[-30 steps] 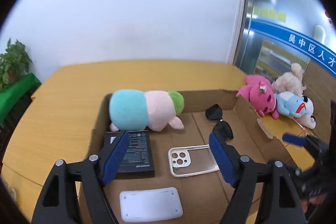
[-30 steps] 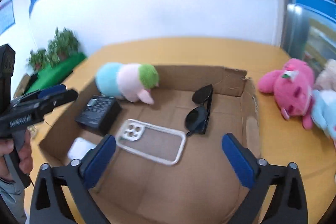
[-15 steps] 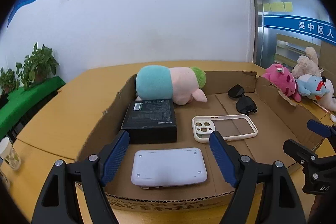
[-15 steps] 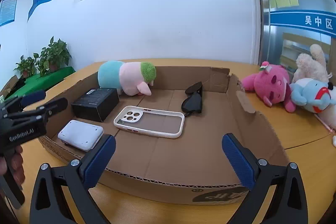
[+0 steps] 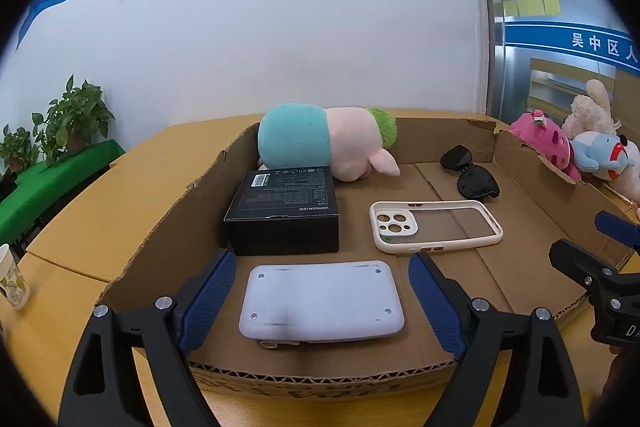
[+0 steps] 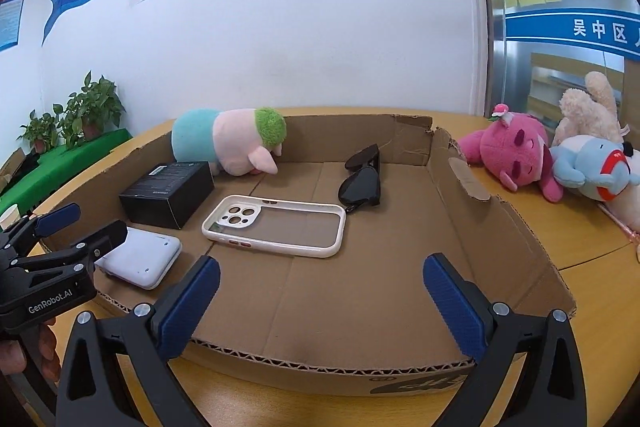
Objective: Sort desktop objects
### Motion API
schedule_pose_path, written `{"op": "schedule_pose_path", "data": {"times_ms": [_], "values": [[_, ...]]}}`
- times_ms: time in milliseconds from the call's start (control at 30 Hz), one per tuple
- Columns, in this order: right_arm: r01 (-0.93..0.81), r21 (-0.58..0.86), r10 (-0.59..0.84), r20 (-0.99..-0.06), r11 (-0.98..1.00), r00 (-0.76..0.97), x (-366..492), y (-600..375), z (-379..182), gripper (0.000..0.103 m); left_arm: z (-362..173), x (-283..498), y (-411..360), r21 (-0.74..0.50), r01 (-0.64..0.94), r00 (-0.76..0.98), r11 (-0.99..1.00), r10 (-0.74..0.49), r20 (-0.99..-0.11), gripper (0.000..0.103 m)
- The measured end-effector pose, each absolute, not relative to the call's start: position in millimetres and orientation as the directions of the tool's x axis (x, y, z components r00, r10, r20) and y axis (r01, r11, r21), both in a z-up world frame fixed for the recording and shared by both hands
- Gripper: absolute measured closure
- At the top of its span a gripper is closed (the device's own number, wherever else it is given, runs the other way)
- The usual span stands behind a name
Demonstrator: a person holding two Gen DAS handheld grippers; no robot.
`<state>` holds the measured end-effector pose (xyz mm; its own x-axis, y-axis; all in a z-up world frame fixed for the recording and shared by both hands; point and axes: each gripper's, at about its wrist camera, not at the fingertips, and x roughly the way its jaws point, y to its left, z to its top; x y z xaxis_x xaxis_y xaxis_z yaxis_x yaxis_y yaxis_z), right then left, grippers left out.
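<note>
Right, your white rounded-rectangle device (image 5: 322, 301), smooth plastic, lies at near edge of corrugated cardboard tray (image 5: 320, 379). Your left gripper (image 5: 318, 301) straddles it, ribbed blue pads (image 5: 206, 301) clear of its sides, jaws just widened. Matte black box (image 5: 286, 209) just behind device. Your right gripper (image 6: 320, 301) gapes wide, nothing between.

Black gripper (image 6: 320, 303) frames, ribbed blue pads (image 6: 191, 305), silver screws, seemingly "GenRobot.AI" lettering
</note>
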<state>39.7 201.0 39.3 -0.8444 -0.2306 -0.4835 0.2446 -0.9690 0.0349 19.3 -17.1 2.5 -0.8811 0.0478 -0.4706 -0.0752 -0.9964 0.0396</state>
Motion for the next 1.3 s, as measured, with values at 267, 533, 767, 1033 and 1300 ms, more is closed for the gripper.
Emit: {"op": "schedule_pose_path", "data": {"times_ms": [267, 533, 767, 1033, 1300], "values": [[0.244, 0.033, -0.229, -0.484, -0.969, -0.845, 39.6, 201.0, 39.1, 0.0, 2.5, 19.0, -17.3, 0.037, -0.072, -0.88, -0.997, 0.046, -0.472, 0.012], [0.245, 0.033, -0.23, -0.483, -0.969, -0.845, 39.6, 200.9, 39.2, 0.0, 2.2, 19.5, -16.9, 0.037, -0.071, -0.882, -0.997, 0.045, -0.47, 0.012], [0.245, 0.032, -0.229, -0.486, -0.969, -0.843, 39.5, 200.9, 38.6, 0.0, 0.9, 18.6, -16.8, 0.032, -0.059, -0.875, -0.998, 0.036, -0.482, 0.011], [0.248, 0.03, -0.23, -0.489, -0.968, -0.842, 39.1, 201.2, 37.2, 0.0, -0.5, 18.7, -18.0, 0.029, -0.056, -0.872, -0.998, 0.035, -0.488, 0.011], [0.249, 0.03, -0.231, -0.489, -0.968, -0.841, 38.7, 201.3, 36.9, 0.0, -0.6, 18.9, -18.0, 0.029, -0.056, -0.872, -0.998, 0.035, -0.488, 0.011]]}}
